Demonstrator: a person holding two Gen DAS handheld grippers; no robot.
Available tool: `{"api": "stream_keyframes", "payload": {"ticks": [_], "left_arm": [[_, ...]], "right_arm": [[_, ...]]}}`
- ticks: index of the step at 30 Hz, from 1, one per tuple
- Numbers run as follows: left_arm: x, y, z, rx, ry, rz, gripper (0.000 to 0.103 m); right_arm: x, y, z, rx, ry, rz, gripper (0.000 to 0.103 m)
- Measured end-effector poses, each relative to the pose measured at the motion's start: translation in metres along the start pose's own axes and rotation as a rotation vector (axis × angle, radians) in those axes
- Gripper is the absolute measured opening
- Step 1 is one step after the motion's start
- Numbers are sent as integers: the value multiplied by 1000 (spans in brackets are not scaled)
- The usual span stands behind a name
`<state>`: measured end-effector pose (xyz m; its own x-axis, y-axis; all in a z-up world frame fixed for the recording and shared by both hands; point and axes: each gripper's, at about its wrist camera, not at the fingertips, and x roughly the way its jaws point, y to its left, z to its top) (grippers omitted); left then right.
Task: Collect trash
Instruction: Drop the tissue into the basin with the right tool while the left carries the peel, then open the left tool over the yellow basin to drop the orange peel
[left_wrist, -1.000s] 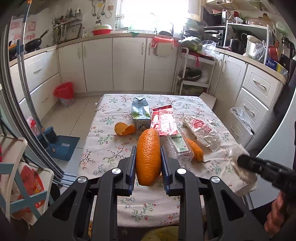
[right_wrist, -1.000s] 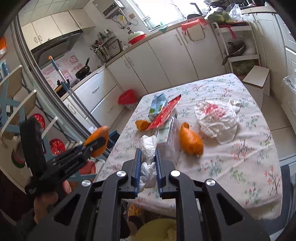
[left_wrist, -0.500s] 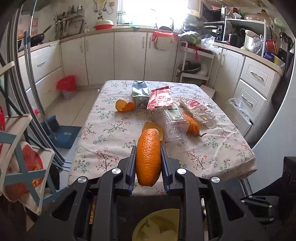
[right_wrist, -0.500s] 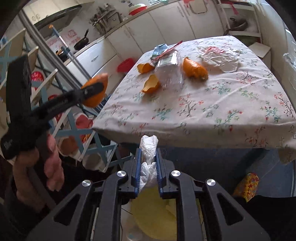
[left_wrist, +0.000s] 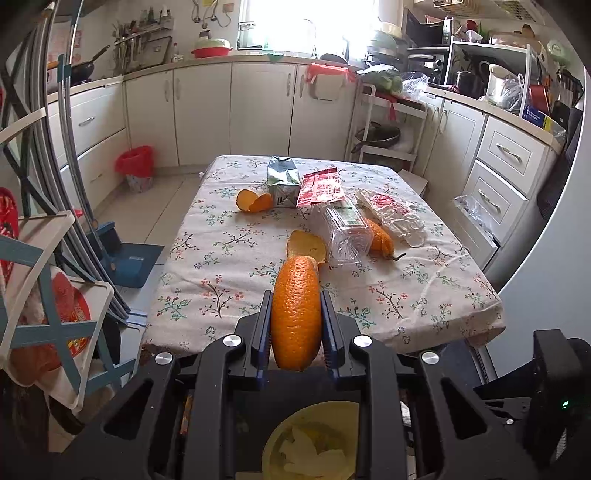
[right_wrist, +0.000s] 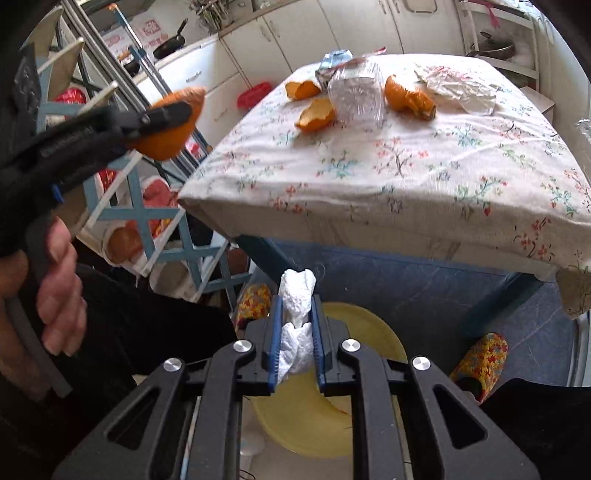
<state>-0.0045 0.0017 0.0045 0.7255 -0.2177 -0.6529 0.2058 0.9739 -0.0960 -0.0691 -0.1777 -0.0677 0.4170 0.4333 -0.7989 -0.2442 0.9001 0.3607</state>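
Both loads are over the drop. My right gripper (right_wrist: 297, 332) pinches a crumpled white tissue (right_wrist: 295, 314), jaws narrow, pads pressing it. My left gripper (left_wrist: 295, 317) clamps an orange peel (left_wrist: 295, 310) just as tight. To do it well, I centre each over the yellow bin (right_wrist: 332, 387) before letting go. Bin sits at 6 o'clock, directly under both claws. More peel (left_wrist: 306, 247), plastic wrappers (left_wrist: 343, 229) and a carton (left_wrist: 282, 181) wait on the table (left_wrist: 221, 280) at 12 o'clock.

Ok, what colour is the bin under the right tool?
Yellow bin, clearest in the right wrist view, below the right tool.
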Motion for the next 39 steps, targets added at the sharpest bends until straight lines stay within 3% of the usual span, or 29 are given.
{"api": "stream_keyframes", "payload": {"ticks": [2,5,11,14,19,23,33,39], "left_arm": [[-3,1,-6,-4,4,2,22],[-6,3,-15,-14,17,1,22],[-12,-1,-35,-17,49,-6,22],[-14,-7,-48,-7,75,-14,22],[-10,-25,-74,38,156,-35,22],[-1,-41,-92,88,223,-53,22],[33,-72,-135,192,428,-87,22],[49,-85,-153,247,511,-91,22]], "right_arm": [[10,0,-6,-11,54,-17,20],[19,-2,-15,-10,109,-33,33],[10,-9,-19,7,71,-62,40],[-11,-11,-14,9,-37,-117,41],[-71,-7,-5,-21,-343,-218,55],[-107,-11,-6,-8,-518,-272,58],[-148,-25,-7,65,-719,-317,67],[-161,-26,-6,87,-775,-318,69]]}}
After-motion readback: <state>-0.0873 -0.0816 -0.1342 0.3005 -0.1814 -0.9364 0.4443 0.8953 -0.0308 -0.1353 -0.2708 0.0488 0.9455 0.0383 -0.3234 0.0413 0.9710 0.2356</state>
